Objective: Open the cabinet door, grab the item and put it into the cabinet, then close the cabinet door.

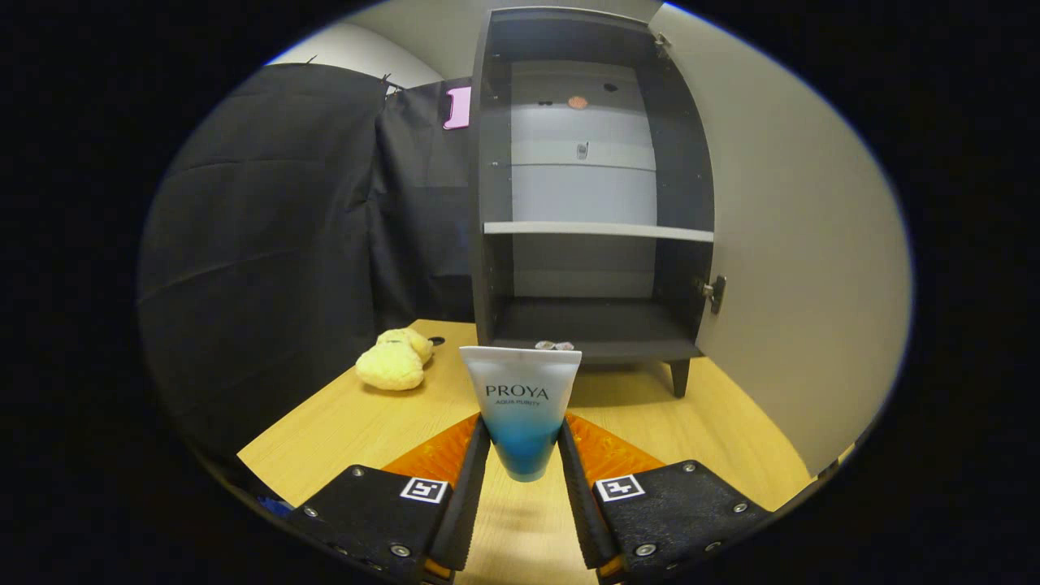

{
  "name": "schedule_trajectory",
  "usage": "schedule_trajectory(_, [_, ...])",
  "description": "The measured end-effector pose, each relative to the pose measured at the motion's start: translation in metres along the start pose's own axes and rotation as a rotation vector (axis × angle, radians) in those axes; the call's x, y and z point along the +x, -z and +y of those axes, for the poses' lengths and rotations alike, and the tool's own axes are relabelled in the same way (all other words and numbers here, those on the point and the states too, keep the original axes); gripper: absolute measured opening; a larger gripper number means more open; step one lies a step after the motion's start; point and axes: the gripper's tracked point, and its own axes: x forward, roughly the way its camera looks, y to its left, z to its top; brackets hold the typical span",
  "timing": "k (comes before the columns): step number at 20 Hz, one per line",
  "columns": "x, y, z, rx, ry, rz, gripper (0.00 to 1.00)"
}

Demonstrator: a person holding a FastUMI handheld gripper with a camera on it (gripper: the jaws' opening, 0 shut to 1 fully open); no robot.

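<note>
The gripper [522,443] holds a tube [520,406] pinched between both fingers — white at its flat crimped top, fading to blue below. Beyond it, on the wooden table [341,422], stands the dark cabinet [597,187], its door [796,244] swung open — shelves bare.

From my seat, the fingers [479,455] covered both sides of the tube [521,406] at its lower end, so I couldn't see the contact itself. The tube hid part of something small and pale [555,345] at the front lip of the cabinet [585,325]; I couldn't name it. Small marks on the back panel [578,102] were too tiny to make out. The door [796,244] ran out of view on its far side.
</note>
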Motion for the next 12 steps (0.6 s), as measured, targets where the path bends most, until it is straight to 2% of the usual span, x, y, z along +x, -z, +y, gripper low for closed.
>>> schedule_trajectory(12, [0.048, -0.12, -0.035, 0.019, 0.004, -0.053, 0.52])
